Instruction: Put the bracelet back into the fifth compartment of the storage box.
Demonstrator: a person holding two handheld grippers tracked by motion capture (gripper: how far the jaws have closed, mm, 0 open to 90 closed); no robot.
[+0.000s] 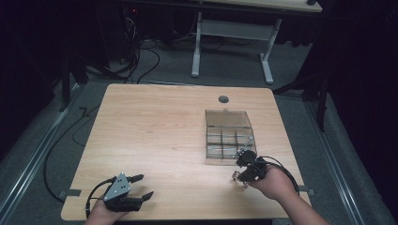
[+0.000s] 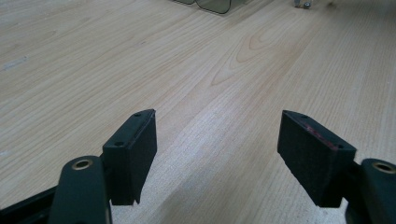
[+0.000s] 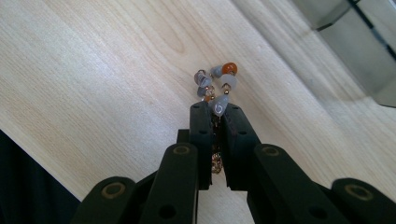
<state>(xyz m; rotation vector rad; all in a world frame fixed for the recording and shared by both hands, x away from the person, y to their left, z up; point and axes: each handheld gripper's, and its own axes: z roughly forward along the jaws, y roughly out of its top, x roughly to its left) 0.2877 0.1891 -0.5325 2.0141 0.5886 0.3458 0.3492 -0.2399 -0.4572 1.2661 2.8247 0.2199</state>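
Right gripper (image 3: 215, 109) fingers (image 3: 201, 135) tight on a beaded bracelet (image 3: 215, 86), above the wooden table (image 3: 93, 79).

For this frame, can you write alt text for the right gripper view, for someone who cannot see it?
The right gripper, its two black jaws closed, pinches a beaded bracelet of grey, white and orange beads above a light wooden table. A corner of a clear plastic compartment box sits at the upper right of the view.
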